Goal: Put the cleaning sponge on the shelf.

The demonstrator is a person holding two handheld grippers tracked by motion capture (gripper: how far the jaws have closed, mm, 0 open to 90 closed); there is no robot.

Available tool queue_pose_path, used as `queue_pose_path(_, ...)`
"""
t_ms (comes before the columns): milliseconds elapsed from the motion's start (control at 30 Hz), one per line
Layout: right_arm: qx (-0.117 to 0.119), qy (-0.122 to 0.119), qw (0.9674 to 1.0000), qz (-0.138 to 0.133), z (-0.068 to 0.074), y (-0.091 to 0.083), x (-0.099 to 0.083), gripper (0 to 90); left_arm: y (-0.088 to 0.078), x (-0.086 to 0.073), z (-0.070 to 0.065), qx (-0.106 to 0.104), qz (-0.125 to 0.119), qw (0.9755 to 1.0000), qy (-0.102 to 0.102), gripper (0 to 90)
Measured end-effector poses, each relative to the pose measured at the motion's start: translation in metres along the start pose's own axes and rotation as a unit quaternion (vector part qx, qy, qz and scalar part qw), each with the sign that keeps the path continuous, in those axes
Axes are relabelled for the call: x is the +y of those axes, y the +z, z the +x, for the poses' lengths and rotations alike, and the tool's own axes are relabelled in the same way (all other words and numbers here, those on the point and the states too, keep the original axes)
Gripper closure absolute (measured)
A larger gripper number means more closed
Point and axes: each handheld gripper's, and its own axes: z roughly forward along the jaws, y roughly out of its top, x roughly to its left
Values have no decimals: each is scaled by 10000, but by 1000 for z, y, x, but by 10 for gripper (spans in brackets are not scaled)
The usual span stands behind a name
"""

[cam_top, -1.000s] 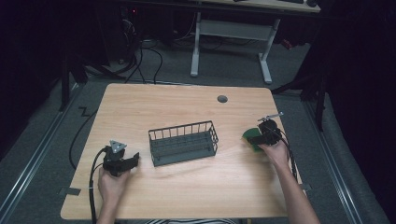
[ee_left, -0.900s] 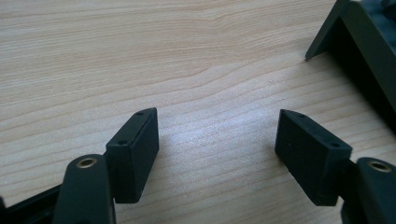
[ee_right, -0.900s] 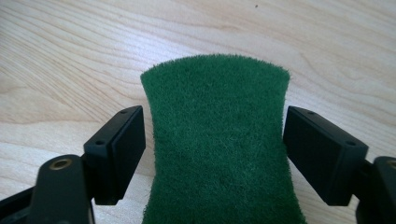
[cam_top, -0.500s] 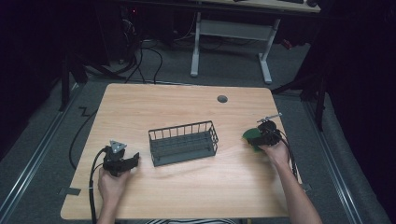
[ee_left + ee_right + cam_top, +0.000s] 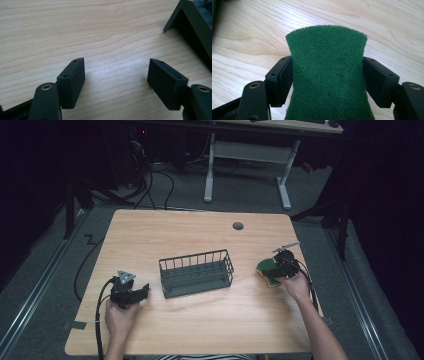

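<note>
A green sponge [image 5: 265, 268] with a yellow underside lies on the wooden table [image 5: 200, 325] near its right edge. My right gripper [image 5: 275, 269] is shut on it: in the right gripper view the two black jaws press the sponge [image 5: 327, 65] at its narrow waist, and the gripper [image 5: 327, 77] rests low over the wood. My left gripper [image 5: 142, 293] sits at the table's front left, open, with bare wood between its jaws [image 5: 116, 77]. A dark wire basket [image 5: 195, 257] stands mid-table between the two grippers; its corner [image 5: 190, 22] lies just right of the left gripper.
A round cable hole [image 5: 238, 226] is at the table's back right. Black cables trail off the left edge [image 5: 82, 270]. A white desk frame [image 5: 247, 165] stands on the floor beyond the table.
</note>
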Motion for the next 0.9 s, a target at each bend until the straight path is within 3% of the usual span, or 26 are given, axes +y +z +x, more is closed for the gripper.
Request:
queue_pose_path(233, 116, -127, 9998, -77, 8, -8, 1, 294, 0, 0, 0, -12, 1, 10000, 1, 310)
queue_pose_path(533, 248, -19, 9996, -166, 11, -18, 3, 294, 0, 0, 0, -8, -3, 10000, 8, 312)
queue_pose_path(900, 394, -277, 9981, -384, 25, -38, 10, 294, 0, 0, 0, -9, -3, 10000, 8, 312)
